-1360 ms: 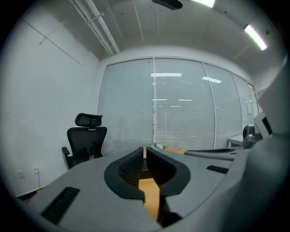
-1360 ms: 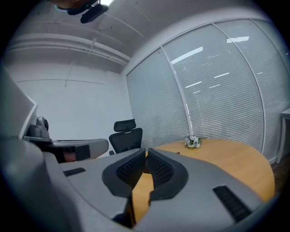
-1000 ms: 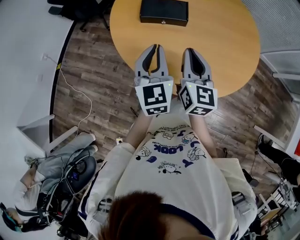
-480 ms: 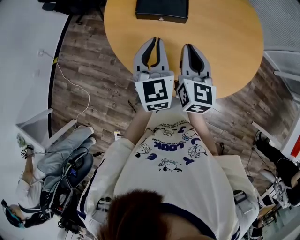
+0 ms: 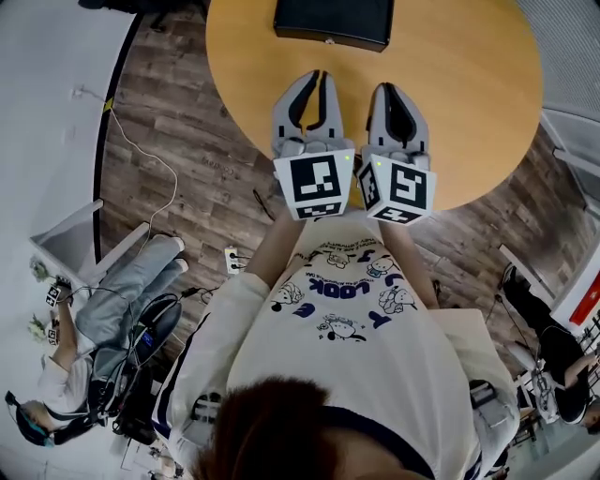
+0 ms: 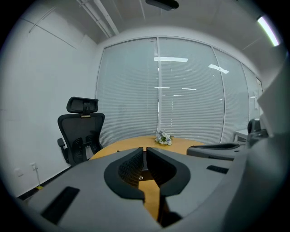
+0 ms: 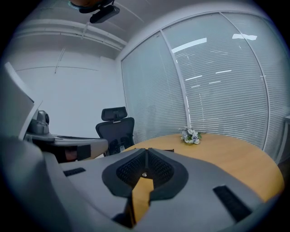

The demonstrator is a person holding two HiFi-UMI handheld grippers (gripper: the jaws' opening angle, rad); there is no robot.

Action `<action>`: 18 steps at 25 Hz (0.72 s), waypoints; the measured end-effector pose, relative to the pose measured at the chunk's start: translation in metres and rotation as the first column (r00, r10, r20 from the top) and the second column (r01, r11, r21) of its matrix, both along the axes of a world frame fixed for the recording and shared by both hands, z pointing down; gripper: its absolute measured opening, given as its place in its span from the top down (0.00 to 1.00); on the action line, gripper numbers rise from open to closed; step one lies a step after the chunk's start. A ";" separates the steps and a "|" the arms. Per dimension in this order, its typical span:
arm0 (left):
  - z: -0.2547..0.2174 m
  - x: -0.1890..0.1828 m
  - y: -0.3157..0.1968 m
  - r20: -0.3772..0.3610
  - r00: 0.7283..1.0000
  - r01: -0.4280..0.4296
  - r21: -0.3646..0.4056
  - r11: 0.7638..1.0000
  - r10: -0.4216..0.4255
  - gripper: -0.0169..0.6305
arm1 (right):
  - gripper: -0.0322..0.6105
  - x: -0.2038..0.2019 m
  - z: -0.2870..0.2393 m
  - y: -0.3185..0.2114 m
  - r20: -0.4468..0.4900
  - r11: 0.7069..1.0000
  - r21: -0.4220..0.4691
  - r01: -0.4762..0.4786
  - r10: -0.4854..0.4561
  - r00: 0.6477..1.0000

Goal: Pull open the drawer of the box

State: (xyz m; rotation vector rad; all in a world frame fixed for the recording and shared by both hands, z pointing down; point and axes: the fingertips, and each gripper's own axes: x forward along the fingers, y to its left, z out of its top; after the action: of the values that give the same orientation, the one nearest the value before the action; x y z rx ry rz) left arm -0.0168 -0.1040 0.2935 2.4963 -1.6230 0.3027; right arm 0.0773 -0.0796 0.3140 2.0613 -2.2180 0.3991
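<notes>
A black box (image 5: pixel 333 23) lies at the far edge of the round wooden table (image 5: pixel 469 84), its drawer front with a small silver knob (image 5: pixel 328 41) facing me. The drawer looks closed. My left gripper (image 5: pixel 319 77) and right gripper (image 5: pixel 386 89) hover side by side over the table's near part, both shut and empty, a short way from the box. In the left gripper view, behind my gripper (image 6: pixel 145 150), the knob (image 6: pixel 140 177) peeks through the jaws' hollow. The right gripper view shows my gripper (image 7: pixel 147 150) and the knob (image 7: pixel 144 174) the same way.
A small bunch of flowers (image 6: pixel 163 138) sits on the table beyond the box. A black office chair (image 6: pixel 81 131) stands at the left by the window blinds. On the floor to the left are a cable (image 5: pixel 141 159) and a seated person (image 5: pixel 103 328).
Both grippers have edged forward over the table toward the box, still shut and side by side. The head view has shifted slightly.
</notes>
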 end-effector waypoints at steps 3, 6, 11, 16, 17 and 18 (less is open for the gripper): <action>0.011 0.009 -0.018 0.010 1.000 -0.004 -0.032 0.999 0.004 0.93 | 0.89 0.010 0.010 -0.017 0.005 1.000 -0.030 -0.002 0.002 1.000; 0.019 0.012 -0.028 0.016 1.000 -0.011 -0.055 0.998 0.012 0.93 | 0.89 0.013 0.018 -0.026 0.009 0.999 -0.051 -0.009 0.009 1.000; 0.037 0.024 -0.063 0.022 1.000 0.001 -0.089 0.996 0.001 0.93 | 0.89 0.026 0.036 -0.061 0.019 0.997 -0.081 -0.007 0.009 1.000; 0.046 0.025 -0.076 0.013 1.000 0.013 -0.105 0.994 -0.011 0.93 | 0.89 0.027 0.045 -0.067 0.020 0.995 -0.101 -0.016 0.018 1.000; 0.048 0.025 -0.079 0.016 1.000 0.014 -0.109 0.994 -0.013 0.93 | 0.89 0.028 0.047 -0.069 0.019 0.994 -0.105 -0.018 0.020 1.000; 0.050 0.026 -0.082 0.018 1.000 0.015 -0.113 0.994 -0.013 0.93 | 0.89 0.029 0.049 -0.071 0.017 0.994 -0.109 -0.020 0.022 1.000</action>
State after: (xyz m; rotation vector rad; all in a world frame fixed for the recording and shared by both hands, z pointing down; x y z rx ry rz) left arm 0.0095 -0.1860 0.3436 2.4044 -1.5829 0.4041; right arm 0.1061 -0.1502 0.3629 2.0342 -2.1352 0.5304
